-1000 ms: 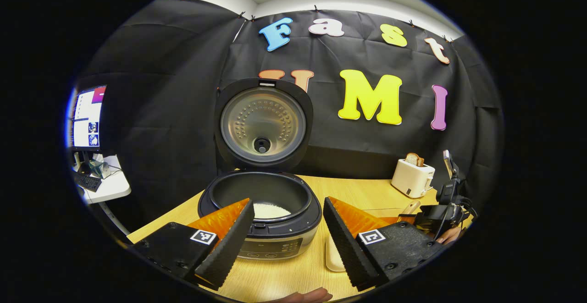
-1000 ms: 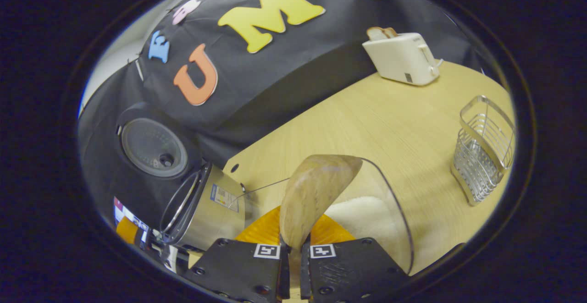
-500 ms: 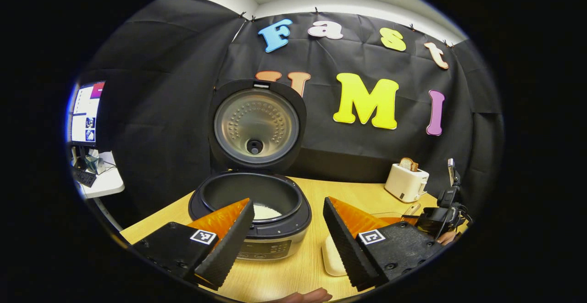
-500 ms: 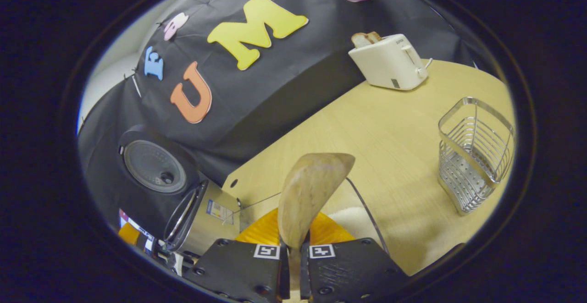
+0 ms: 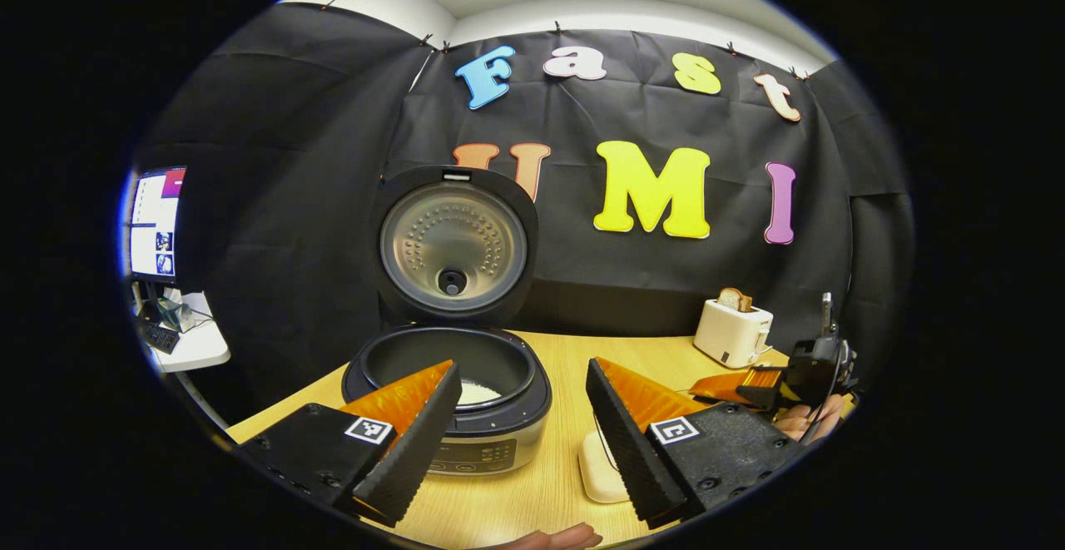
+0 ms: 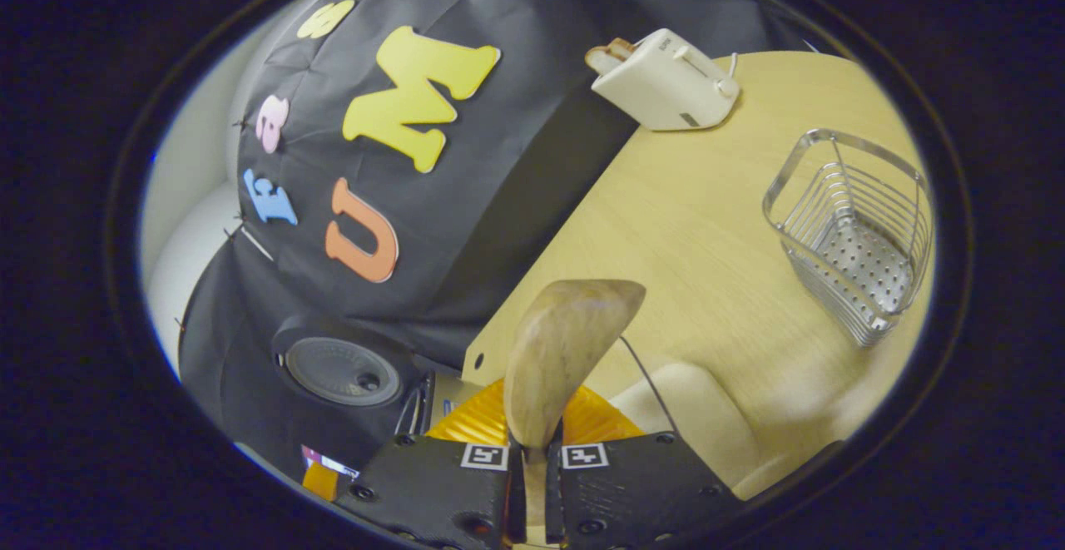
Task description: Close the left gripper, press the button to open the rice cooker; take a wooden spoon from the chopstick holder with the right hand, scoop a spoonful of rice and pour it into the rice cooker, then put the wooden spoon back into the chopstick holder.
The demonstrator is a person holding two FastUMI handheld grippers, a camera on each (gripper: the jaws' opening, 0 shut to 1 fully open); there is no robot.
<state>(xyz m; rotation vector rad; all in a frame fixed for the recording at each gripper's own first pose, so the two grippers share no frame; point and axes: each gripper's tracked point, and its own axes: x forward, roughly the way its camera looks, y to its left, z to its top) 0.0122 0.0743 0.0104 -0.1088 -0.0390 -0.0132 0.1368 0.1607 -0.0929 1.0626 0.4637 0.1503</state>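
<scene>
The rice cooker (image 5: 449, 384) stands with its lid (image 5: 453, 242) raised, and a little white rice (image 5: 478, 390) lies in the pot. My left gripper (image 5: 524, 442) is open just in front of it, holding nothing. My right gripper (image 6: 532, 471) is shut on the handle of the wooden spoon (image 6: 566, 350), whose bowl points forward with its back toward the camera; any load in it is hidden. Below the spoon is the cream rice container (image 6: 691, 408). The wire chopstick holder (image 6: 857, 225) stands on the table to the right. The right gripper (image 5: 803, 375) also shows far right in the left gripper view.
A white toaster (image 5: 732, 332) with a slice of bread sits at the back of the wooden table (image 6: 682, 217). A cream container (image 5: 601, 471) lies right of the cooker. A monitor (image 5: 154, 221) and side desk stand off to the left. A fingertip (image 5: 549, 538) shows at the bottom edge.
The left gripper has drawn back from the cooker, which looks smaller. The right gripper has rolled and lifted with the spoon; the rice container has slid lower in its view.
</scene>
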